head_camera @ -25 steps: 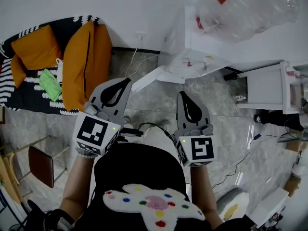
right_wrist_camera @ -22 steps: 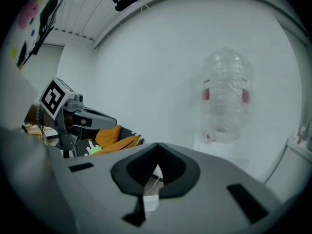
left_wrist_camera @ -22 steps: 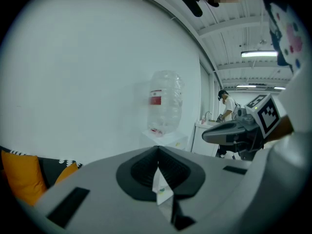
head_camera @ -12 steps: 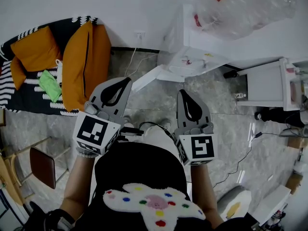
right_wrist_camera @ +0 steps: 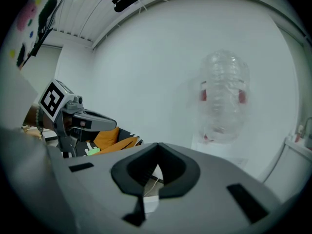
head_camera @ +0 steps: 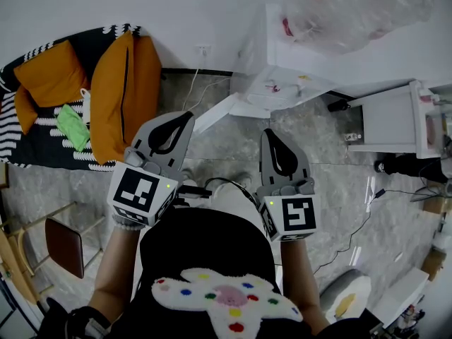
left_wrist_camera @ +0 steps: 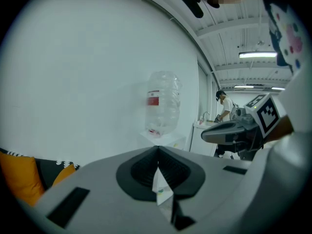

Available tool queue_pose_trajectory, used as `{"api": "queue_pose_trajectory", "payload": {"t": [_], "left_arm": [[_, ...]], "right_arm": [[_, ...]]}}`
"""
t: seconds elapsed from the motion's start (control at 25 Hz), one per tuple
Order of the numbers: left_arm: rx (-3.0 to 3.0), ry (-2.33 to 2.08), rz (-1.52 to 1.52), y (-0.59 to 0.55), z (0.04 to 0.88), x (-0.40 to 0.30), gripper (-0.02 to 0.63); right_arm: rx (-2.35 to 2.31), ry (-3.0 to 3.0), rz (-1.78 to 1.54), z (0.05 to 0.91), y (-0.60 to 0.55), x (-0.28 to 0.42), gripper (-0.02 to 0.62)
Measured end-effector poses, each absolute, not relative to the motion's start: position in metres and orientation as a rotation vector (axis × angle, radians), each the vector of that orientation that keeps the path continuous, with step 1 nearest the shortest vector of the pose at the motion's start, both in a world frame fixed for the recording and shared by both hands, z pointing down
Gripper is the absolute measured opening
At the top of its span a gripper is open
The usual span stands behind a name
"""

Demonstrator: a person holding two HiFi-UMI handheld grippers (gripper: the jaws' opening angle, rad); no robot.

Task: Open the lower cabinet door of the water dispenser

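Left gripper and right gripper side by side at 6 o'clock, jaws of both closed on nothing, dispenser at 1 o'clock, well apart, its lower door angled outward.

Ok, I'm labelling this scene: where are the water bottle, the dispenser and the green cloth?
Clear plastic water bottle (head_camera: 353, 9): head view, its side.
White water dispenser (head_camera: 272, 62): head view, its body.
Green cloth (head_camera: 73, 126): head view, its middle.

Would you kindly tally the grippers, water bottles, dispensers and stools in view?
Grippers: 2 (left gripper, right gripper)
Bottle: 1
Dispenser: 1
Stool: 1
Total: 5
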State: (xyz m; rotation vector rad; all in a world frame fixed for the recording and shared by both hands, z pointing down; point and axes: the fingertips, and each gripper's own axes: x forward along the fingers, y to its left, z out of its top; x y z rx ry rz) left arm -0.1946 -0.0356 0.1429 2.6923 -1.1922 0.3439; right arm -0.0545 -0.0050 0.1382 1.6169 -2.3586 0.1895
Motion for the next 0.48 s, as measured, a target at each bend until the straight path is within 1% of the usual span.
{"api": "queue_pose_trajectory", "payload": {"t": [0.48], "left_arm": [[2.687, -1.19, 0.34, -0.0373, 0.1449, -0.1957, 0.012]], "right_arm": [[1.617, -2.336, 0.205, 0.142, -0.0056, -0.0546, 0.003]]}}
